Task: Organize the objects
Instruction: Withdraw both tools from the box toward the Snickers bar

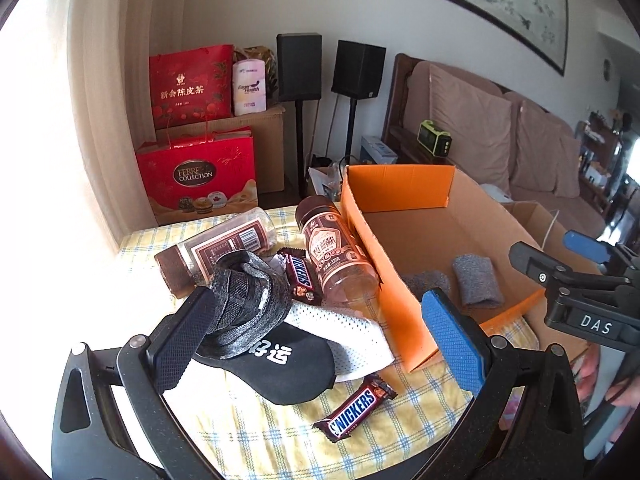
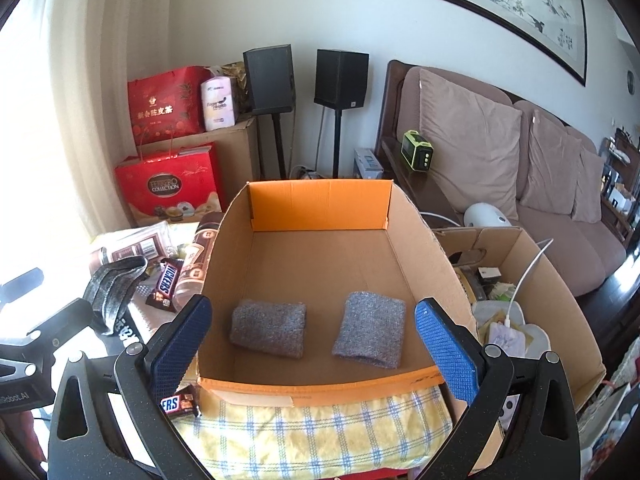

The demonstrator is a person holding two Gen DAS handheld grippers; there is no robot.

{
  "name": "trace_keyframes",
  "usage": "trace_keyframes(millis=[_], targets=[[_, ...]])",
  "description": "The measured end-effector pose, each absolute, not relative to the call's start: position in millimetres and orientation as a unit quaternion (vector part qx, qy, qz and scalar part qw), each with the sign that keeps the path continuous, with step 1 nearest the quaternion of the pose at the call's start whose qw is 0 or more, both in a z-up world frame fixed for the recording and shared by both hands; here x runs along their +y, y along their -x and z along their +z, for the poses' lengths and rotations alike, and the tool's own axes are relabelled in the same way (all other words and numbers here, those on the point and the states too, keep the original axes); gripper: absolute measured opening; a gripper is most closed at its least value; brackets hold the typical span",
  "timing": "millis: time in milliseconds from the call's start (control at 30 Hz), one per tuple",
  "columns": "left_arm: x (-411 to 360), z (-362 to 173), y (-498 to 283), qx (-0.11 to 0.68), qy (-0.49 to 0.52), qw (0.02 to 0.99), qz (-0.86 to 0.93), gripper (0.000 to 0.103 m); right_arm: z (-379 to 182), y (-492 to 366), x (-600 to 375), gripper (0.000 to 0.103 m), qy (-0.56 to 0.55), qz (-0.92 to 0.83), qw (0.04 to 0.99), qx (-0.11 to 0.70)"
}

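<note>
An orange-edged cardboard box (image 2: 320,204) stands on the yellow checked cloth (image 2: 320,432) with two grey folded cloths (image 2: 268,328) (image 2: 370,330) inside. My right gripper (image 2: 312,344) is open and empty just in front of the box. My left gripper (image 1: 320,340) is open above a pile left of the box: a grey strap (image 1: 248,300), a black cap (image 1: 280,368), a white mesh cloth (image 1: 352,336), two Snickers bars (image 1: 356,408) (image 1: 300,276) and two brown-capped jars (image 1: 336,256) (image 1: 220,248). The right gripper shows in the left wrist view (image 1: 560,268).
A second open cardboard box (image 2: 560,308) with papers and a cable sits right of the first. Red gift bags (image 1: 200,176), two speakers on stands (image 1: 300,68) and a sofa (image 2: 500,160) stand behind the table.
</note>
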State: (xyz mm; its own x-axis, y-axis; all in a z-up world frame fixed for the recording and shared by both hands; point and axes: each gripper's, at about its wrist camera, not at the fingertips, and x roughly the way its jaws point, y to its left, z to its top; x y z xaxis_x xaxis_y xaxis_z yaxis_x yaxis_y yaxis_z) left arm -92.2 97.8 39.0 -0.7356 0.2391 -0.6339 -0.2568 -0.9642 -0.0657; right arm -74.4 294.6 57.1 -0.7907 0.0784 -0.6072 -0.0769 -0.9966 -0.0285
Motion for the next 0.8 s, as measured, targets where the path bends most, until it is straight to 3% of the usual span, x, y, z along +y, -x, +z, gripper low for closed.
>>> trace_keyframes(millis=[800], targets=[[-6, -9, 70, -0.008, 0.372, 0.082, 0.925, 0.103, 42, 32, 216, 0.103, 0.327, 0.943, -0.057, -0.016]])
